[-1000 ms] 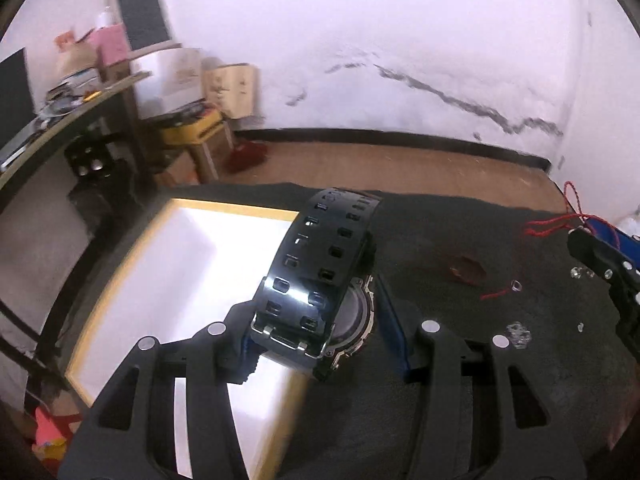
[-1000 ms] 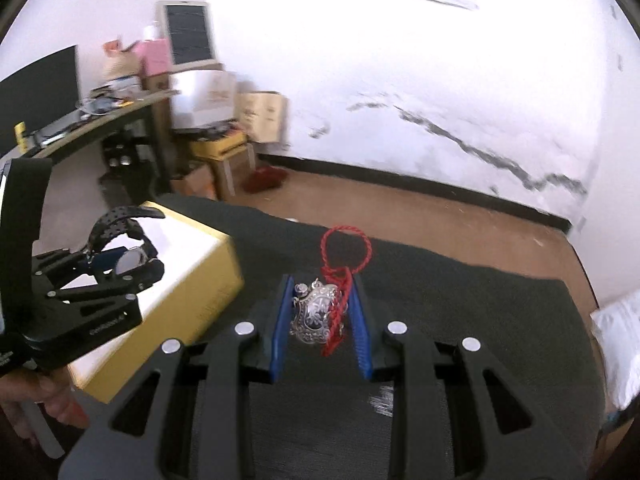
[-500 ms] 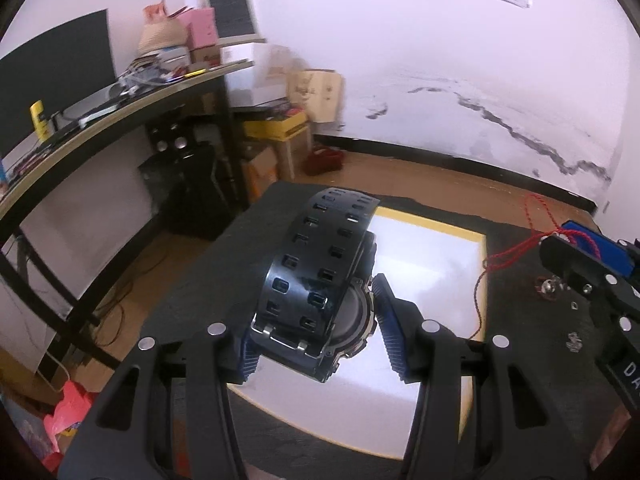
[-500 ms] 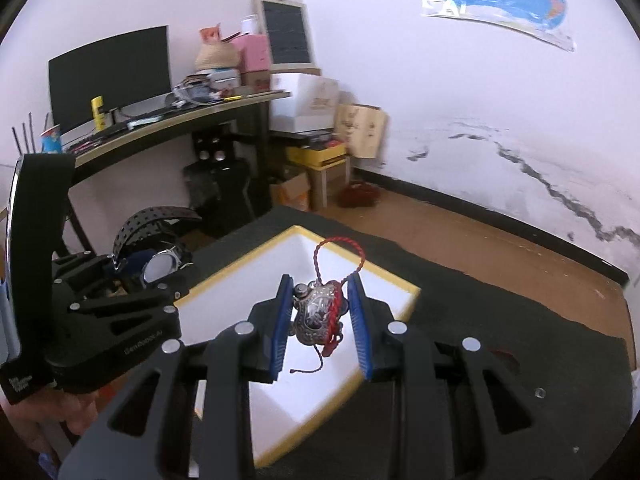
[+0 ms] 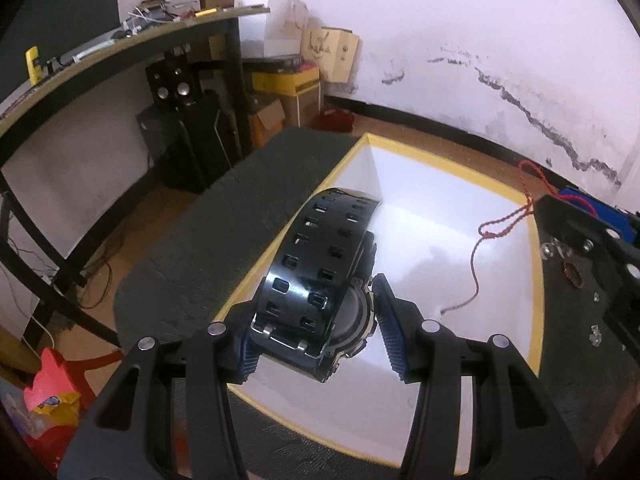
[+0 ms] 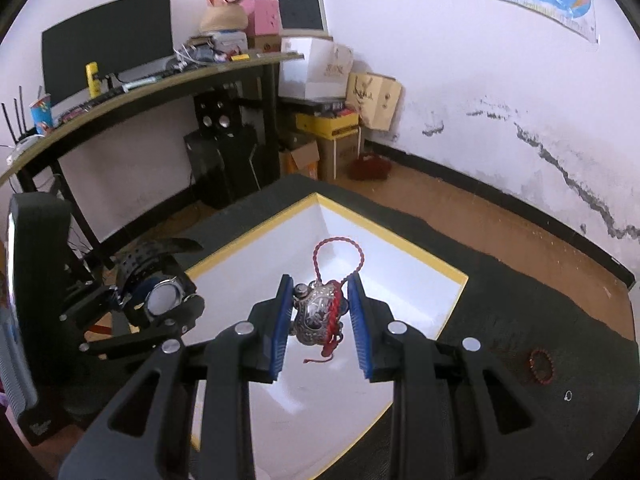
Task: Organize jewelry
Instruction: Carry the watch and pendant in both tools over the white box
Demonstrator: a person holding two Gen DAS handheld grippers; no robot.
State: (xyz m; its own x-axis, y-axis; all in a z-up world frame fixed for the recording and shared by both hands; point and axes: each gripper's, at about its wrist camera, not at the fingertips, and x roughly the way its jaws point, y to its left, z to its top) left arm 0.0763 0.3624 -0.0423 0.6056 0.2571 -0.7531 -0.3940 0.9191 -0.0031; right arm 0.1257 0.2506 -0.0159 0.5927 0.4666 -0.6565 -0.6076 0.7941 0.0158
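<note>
My left gripper (image 5: 314,330) is shut on a black wristwatch (image 5: 320,280), whose perforated strap arches up over the near left part of a white box with a yellow rim (image 5: 536,280). In the right wrist view my right gripper (image 6: 318,314) is shut on a silver pendant (image 6: 314,314) wound with a red cord (image 6: 338,248), held above the same white box (image 6: 452,300). The left gripper (image 6: 132,304) with the watch (image 6: 160,300) shows at the left. The right gripper (image 5: 580,232) enters the left wrist view from the right, its red cord (image 5: 496,232) dangling into the box.
The box sits on a dark cloth-covered table (image 6: 520,280). A red bead bracelet (image 6: 542,366) and small rings (image 6: 568,396) lie on the cloth to the right. A desk (image 6: 140,92) with a monitor and cardboard boxes (image 6: 372,96) stand beyond, by the white wall.
Both grippers have swung left over the table and now hang above the white box, each keeping its hold. The loose jewelry on the cloth has slid out to the right of view.
</note>
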